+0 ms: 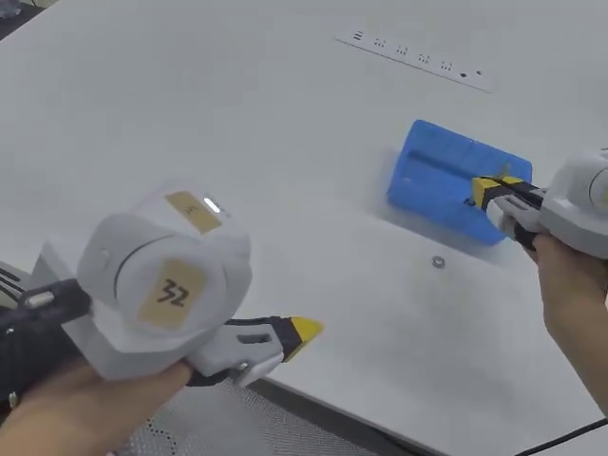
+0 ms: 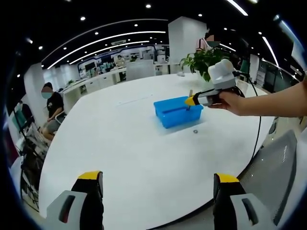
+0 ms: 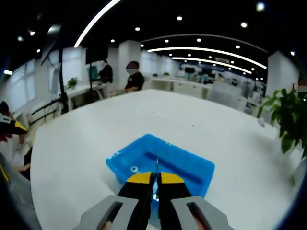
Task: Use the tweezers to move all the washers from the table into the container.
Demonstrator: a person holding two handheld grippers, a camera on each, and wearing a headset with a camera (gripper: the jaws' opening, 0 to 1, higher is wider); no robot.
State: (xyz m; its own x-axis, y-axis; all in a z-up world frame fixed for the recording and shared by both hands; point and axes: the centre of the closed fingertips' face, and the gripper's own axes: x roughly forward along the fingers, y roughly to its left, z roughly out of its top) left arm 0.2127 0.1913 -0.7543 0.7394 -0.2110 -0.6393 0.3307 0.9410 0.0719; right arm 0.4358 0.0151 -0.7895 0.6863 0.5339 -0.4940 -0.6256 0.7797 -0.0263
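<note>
Right gripper view: my right tool (image 3: 155, 178), clamped on the tweezers (image 3: 157, 166), sits over the blue container (image 3: 196, 165) holding one washer (image 3: 134, 168); second washer (image 1: 438, 261) lies just near of it on the surface (image 1: 237, 104), where a skewed pinch could flick it away; left tool (image 2: 158, 178) spread.

- Open-plan office: long light strips (image 3: 206, 50) and recessed spots cross a dark ceiling.
- Rows of desks (image 2: 96, 79) stand behind, with a seated person (image 2: 52, 109) nearby.
- A broad white tabletop (image 1: 237, 114) carries a power strip (image 1: 418, 62); a potted plant (image 2: 204, 60) and a mesh chair (image 2: 273, 167) stand at its edges.
</note>
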